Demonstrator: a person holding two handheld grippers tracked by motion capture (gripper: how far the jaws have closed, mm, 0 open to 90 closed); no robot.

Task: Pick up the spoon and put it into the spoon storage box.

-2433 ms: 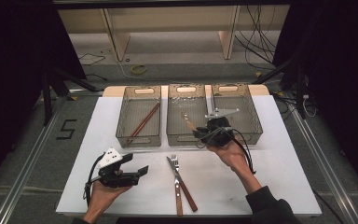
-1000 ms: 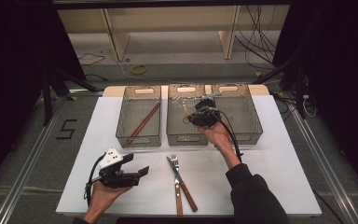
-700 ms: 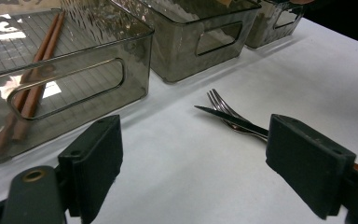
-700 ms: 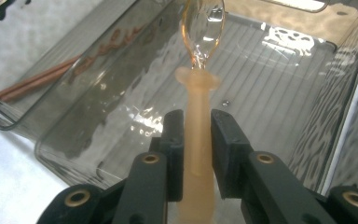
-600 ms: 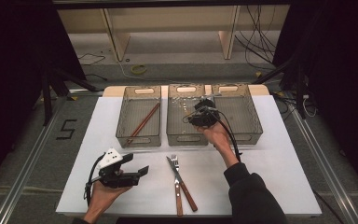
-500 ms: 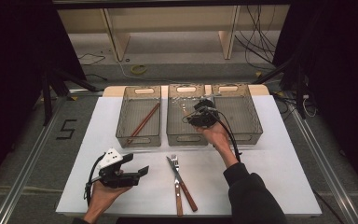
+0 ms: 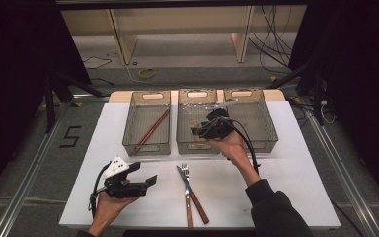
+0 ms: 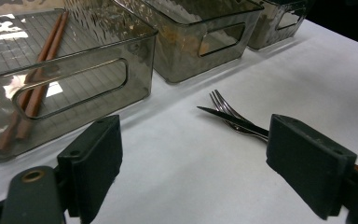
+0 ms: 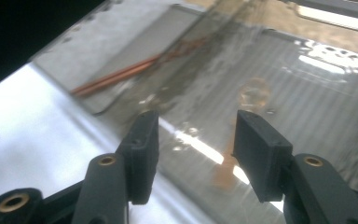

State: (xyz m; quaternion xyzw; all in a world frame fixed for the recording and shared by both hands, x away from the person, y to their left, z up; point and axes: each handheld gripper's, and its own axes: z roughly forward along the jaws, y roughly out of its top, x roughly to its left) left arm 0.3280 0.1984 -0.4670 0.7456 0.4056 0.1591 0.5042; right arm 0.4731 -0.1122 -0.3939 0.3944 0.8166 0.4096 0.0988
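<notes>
**Right gripper over the middle bin, jaws empty**

Cutlery sorting is what we see on the white table (image 7: 306,163). Three smoky transparent bins stand in a row along its far edge. We hold the right gripper (image 7: 208,129) above the near part of the middle bin (image 7: 196,144); in the right gripper view its jaws are parted to a moderate gap with nothing between them, and they point down at the ribbed floor of that bin, where a brownish, blurred object (image 9: 254,95) lies that we cannot identify. Beyond the bin's wall in that view we make out a pair of reddish-brown chopsticks (image 9: 121,74) in the left bin (image 7: 147,146), lying diagonally. The right bin (image 7: 264,128) sits just beside the right gripper.

Near the table's near edge, about midway along it, a fork (image 7: 187,197) and a knife (image 7: 193,200) with brown wooden handles lie touching, the knife crossed over the fork. We rest the left gripper (image 7: 148,181) low by the near left corner, jaws spread wide and empty, aimed towards the fork and knife, well apart from them.
</notes>
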